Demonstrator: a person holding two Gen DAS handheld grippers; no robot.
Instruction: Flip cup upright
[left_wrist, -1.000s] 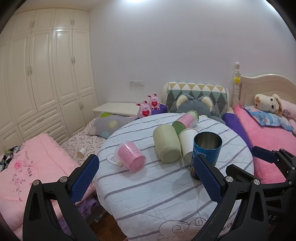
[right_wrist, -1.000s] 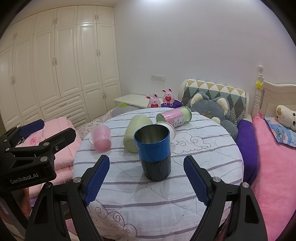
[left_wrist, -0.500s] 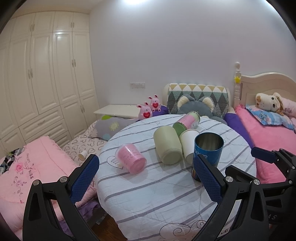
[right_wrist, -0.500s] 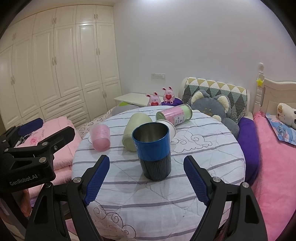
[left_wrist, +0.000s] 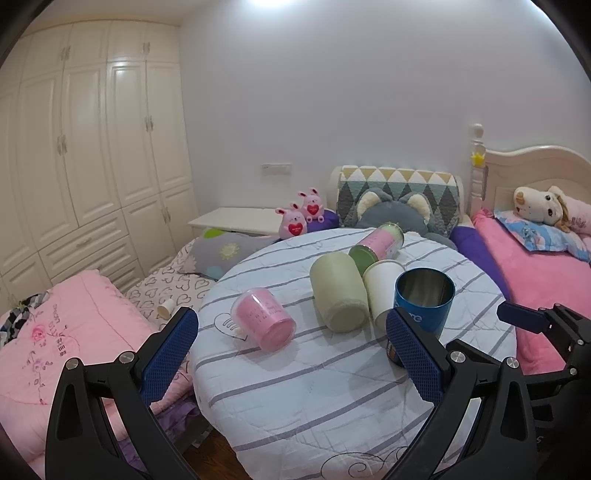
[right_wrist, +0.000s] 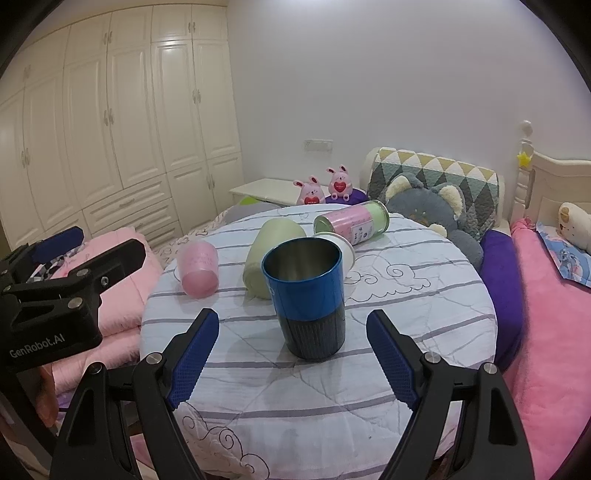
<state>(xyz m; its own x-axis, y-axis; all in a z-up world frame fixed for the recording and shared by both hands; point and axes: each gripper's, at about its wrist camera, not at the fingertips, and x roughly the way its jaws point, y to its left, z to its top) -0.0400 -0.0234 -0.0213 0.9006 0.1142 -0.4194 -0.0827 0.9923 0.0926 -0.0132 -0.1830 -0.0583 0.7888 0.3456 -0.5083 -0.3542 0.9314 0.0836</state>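
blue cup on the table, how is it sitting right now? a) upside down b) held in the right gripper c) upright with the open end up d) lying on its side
c: the blue cup stands on the table with its open steel mouth facing up, and the right gripper is open with its fingers spread clear of it.

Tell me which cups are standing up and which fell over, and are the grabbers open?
Blue metal cup: standing upright, mouth up, empty.
Pink plastic cup: lying on its side.
Pale green cup: lying on its side.
White cup: tipped over.
Pink and green canister: lying on its side.
Left gripper: open, holding nothing.
Right gripper: open, holding nothing.
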